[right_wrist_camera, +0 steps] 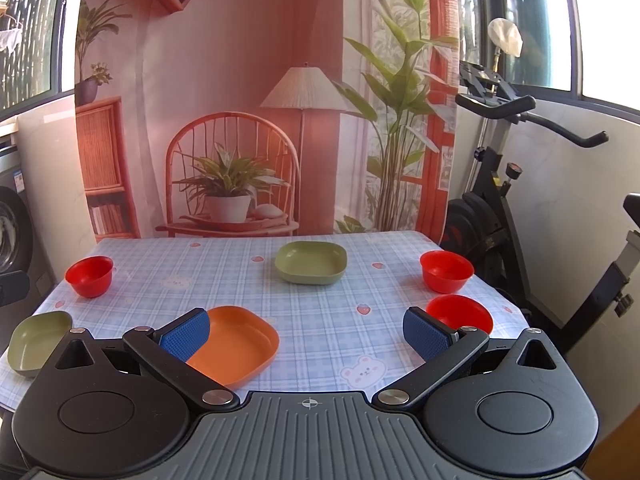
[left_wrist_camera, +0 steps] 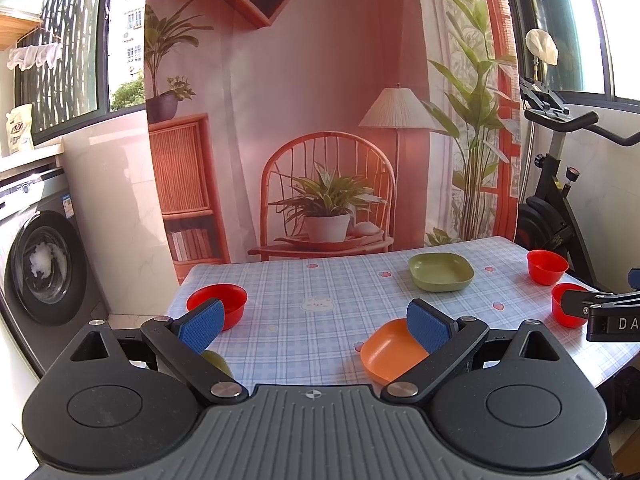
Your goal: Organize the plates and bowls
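Hovering both grippers, left (left_wrist_camera: 316,326) and right (right_wrist_camera: 306,334), jaws wide and empty, near orange plate (right_wrist_camera: 236,344), lining up a grab.

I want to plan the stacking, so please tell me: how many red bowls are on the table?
3. One red bowl stands at the far left, a second at the far right, a third nearer on the right. None seems hidden.

Near green plate (left_wrist_camera: 218,360) is mostly hidden behind the left gripper's linkage, right gripper (left_wrist_camera: 612,312) is cut by the frame edge, orange plate (right_wrist_camera: 236,344) partly covered.
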`<act>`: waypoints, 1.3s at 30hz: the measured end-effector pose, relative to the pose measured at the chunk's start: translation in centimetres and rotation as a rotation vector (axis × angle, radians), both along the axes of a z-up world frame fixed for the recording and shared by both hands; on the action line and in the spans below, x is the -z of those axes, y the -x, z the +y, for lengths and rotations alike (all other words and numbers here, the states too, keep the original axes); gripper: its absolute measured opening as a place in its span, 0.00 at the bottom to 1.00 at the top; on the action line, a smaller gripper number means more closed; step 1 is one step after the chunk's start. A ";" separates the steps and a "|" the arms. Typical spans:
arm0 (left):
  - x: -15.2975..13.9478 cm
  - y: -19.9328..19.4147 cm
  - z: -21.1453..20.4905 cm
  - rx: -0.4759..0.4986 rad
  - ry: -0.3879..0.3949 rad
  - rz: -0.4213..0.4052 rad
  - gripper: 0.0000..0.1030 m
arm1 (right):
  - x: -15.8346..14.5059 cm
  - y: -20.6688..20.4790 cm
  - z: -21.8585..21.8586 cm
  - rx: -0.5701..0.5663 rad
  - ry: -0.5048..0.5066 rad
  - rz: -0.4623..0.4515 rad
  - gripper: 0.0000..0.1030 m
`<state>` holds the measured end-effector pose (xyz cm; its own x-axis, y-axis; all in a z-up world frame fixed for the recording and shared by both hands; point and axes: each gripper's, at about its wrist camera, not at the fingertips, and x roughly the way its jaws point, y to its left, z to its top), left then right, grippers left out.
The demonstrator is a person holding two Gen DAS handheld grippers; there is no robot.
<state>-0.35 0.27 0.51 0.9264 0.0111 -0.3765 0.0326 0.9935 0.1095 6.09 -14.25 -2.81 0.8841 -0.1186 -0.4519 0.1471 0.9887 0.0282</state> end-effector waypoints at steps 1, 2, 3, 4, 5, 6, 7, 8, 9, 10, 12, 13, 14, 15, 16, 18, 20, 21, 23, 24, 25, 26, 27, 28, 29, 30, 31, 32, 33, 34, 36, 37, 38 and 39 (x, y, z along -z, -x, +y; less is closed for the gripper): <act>0.0 0.0 0.0 0.000 0.000 0.000 0.96 | 0.0 0.0 0.0 0.000 0.000 0.000 1.00; 0.0 -0.1 0.0 0.000 0.000 0.000 0.96 | 0.0 0.0 0.0 0.001 0.001 0.000 1.00; 0.0 -0.1 0.0 0.000 0.000 0.000 0.96 | 0.0 0.0 0.0 0.000 -0.001 0.001 1.00; 0.0 -0.1 0.0 0.000 0.000 0.000 0.96 | 0.0 0.0 0.0 0.000 -0.001 0.001 1.00; 0.0 -0.1 0.0 0.000 0.000 0.001 0.96 | 0.0 0.0 0.0 -0.001 0.000 0.001 1.00; 0.0 -0.1 0.0 0.000 0.001 0.003 0.96 | 0.0 0.0 0.0 0.000 0.000 0.002 1.00; 0.0 -0.1 0.0 -0.001 0.003 0.004 0.96 | 0.0 0.0 0.0 -0.001 -0.001 0.002 1.00; 0.0 -0.1 0.0 -0.002 0.006 0.005 0.96 | -0.1 0.0 0.0 -0.001 -0.001 0.002 1.00; -0.1 -0.2 0.1 -0.004 0.008 0.005 0.96 | -0.1 0.0 0.0 -0.001 0.000 0.001 1.00; -0.1 -0.2 0.1 -0.005 0.009 0.007 0.96 | -0.2 0.0 -0.1 0.000 0.001 0.001 1.00; 0.0 -0.2 0.1 -0.009 0.011 0.012 0.96 | -0.2 0.0 0.0 -0.001 0.002 0.002 1.00; 0.0 -0.3 0.2 -0.012 0.011 0.013 0.96 | -0.2 0.0 0.0 -0.001 0.002 0.002 1.00; 0.0 -0.2 0.2 -0.016 0.011 0.014 0.96 | -0.2 0.0 0.0 -0.001 0.002 0.001 1.00; 0.0 -0.2 0.2 -0.021 0.013 0.012 0.96 | -0.2 0.0 0.0 -0.002 0.000 0.000 1.00; -0.1 -0.2 0.3 -0.025 0.017 0.009 0.96 | -0.2 0.0 0.0 -0.002 -0.001 0.001 1.00; -0.2 -0.1 0.2 -0.029 0.018 0.003 0.96 | -0.2 0.0 0.0 -0.004 -0.006 0.001 1.00; -0.3 -0.2 0.3 -0.032 0.016 -0.003 0.96 | -0.2 -0.1 0.1 -0.009 -0.016 0.001 1.00; -0.5 -0.3 0.4 -0.026 0.018 -0.005 0.96 | -0.2 -0.3 0.0 -0.011 -0.024 0.002 1.00; -0.6 -0.6 0.7 -0.018 0.028 -0.007 0.96 | -0.1 -0.8 -0.3 -0.015 -0.042 0.008 1.00; -0.6 -1.0 0.9 -0.011 0.034 -0.007 0.96 | -0.1 -1.1 -0.3 -0.016 -0.050 0.011 1.00; -0.6 -1.3 1.1 -0.006 0.031 -0.007 0.96 | -0.1 -1.5 -0.4 -0.018 -0.060 0.014 0.99; -0.5 -1.7 1.3 -0.005 0.018 -0.010 0.96 | 0.0 -2.1 -0.4 -0.020 -0.069 0.019 0.99; -0.4 -2.2 1.5 -0.006 0.000 -0.016 0.96 | 0.1 -2.6 -0.4 -0.019 -0.071 0.021 0.99; -0.3 -2.7 1.8 -0.006 -0.020 -0.021 0.96 | 0.1 -3.2 -0.3 -0.022 -0.068 0.018 0.99; -0.3 -3.5 2.2 -0.007 -0.040 -0.020 0.96 | 0.1 -3.6 -0.1 -0.027 -0.064 0.014 0.99; -0.4 -4.1 2.8 -0.003 -0.047 -0.018 0.96 | 0.1 -4.3 0.2 -0.039 -0.052 0.006 0.99; -0.5 -4.7 3.4 0.001 -0.050 -0.017 0.96 | 0.1 -5.0 0.6 -0.048 -0.040 0.002 0.98; -0.6 -5.3 4.1 0.002 -0.050 -0.017 0.96 | 0.0 -5.7 0.9 -0.057 -0.033 -0.002 0.98; -0.8 -6.0 4.8 -0.003 -0.052 -0.018 0.96 | -0.1 -6.4 1.3 -0.068 -0.030 -0.009 0.97; -1.0 -6.6 5.6 -0.013 -0.053 -0.017 0.96 | -0.2 -7.0 1.6 -0.077 -0.031 -0.012 0.96; -1.6 -7.7 7.3 -0.026 -0.021 -0.004 0.96 | -0.4 -8.8 2.7 -0.105 -0.039 -0.017 0.95; -1.8 -8.3 8.4 -0.033 0.009 0.000 0.96 | -0.4 -9.4 3.1 -0.113 -0.041 -0.018 0.93; -1.8 -8.8 9.5 -0.043 0.035 0.003 0.96 | -0.4 -10.1 3.7 -0.127 -0.043 -0.020 0.93; -1.8 -9.3 10.4 -0.049 0.047 0.008 0.96 | -0.3 -10.8 4.3 -0.143 -0.047 -0.022 0.93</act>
<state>8.96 10.63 2.32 0.9222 0.0385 -0.3847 -0.0153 0.9979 0.0630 16.93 -9.95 -2.47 0.9004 0.0305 -0.4340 0.0034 0.9970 0.0770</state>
